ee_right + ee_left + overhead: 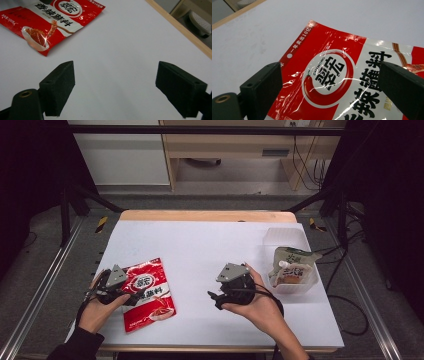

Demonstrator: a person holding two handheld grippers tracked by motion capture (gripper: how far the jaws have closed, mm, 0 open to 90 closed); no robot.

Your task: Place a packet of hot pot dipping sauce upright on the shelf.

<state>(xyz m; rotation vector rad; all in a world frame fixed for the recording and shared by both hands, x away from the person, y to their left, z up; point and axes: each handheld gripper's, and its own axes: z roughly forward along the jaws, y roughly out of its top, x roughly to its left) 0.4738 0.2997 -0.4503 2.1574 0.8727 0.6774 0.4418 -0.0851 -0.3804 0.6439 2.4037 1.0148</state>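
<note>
Left gripper (329,82) hovers wide apart over the red pouch (148,293), at 7 o'clock on the table (200,245); its own view reads the pouch's logo between the jaws. Right gripper (115,87) gapes wide over bare table. The high view adds a tub (280,240) at 3 o'clock holding a white pouch (291,265).

A: What can you read on the red sauce packet (332,82)?

B: In the left gripper view, a round emblem at the frame's centre carries "CUIHONG" in small Latin letters over two large black characters, 翠宏. Along the red strip at upper left runs a white line of characters with "10" in it. Big black characters run toward the lower right.

A: And the pouch in the tub (292,266)?

B: Dark characters on white, too small to read.
</note>
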